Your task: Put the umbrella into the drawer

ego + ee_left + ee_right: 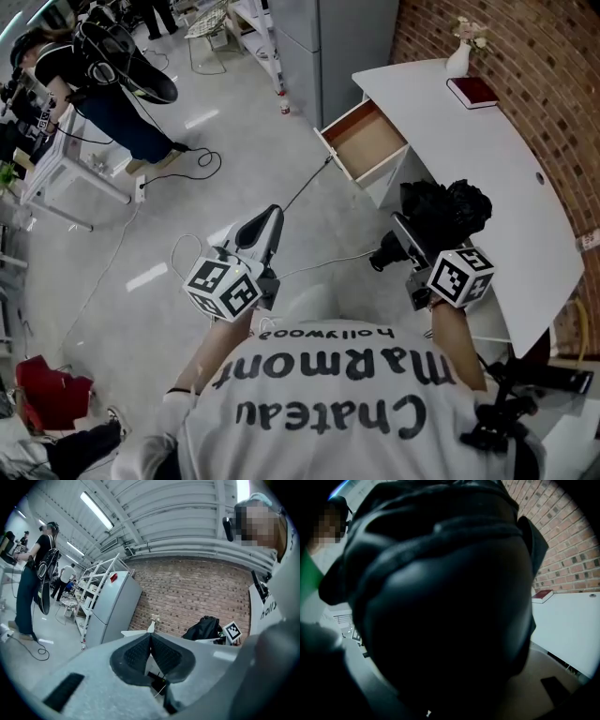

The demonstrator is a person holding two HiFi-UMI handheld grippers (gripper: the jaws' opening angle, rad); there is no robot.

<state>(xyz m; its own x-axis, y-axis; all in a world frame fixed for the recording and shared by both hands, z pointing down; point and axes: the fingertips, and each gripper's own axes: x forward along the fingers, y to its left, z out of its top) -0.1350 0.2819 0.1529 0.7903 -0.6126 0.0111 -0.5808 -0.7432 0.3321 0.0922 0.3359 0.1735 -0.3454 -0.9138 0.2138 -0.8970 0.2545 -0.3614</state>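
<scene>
1. Head view, looking steeply down. The right gripper (419, 236) is clamped on a bunched black umbrella (444, 208), carried in the air at the near edge of a white desk (506, 159). The drawer (367, 141) stands pulled open from the desk's left side, well apart from the umbrella, with nothing visible inside. The loose fabric spreads wider than the grip, so a fold could snag the desk edge or the drawer's front wall on the way over. The left gripper (263, 228) hangs over the floor, too far away to steady the drawer if the umbrella nudges it shut.

2. Left gripper view. The two dark pads (138, 653) meet along a seam with nothing between them. Beyond them are the desk, a small vase (153, 622) and the umbrella (205, 627) at right. With its jaws together, this gripper could not catch a slipping bundle.

3. Right gripper view. The umbrella (440, 597) fills nearly the whole picture and hides the jaws. A red book (543, 596) lies on the desk (567, 625) at right. The drawer is out of sight here, so a badly aimed or early release would likely drop the soft bundle onto the desk or the floor.
</scene>
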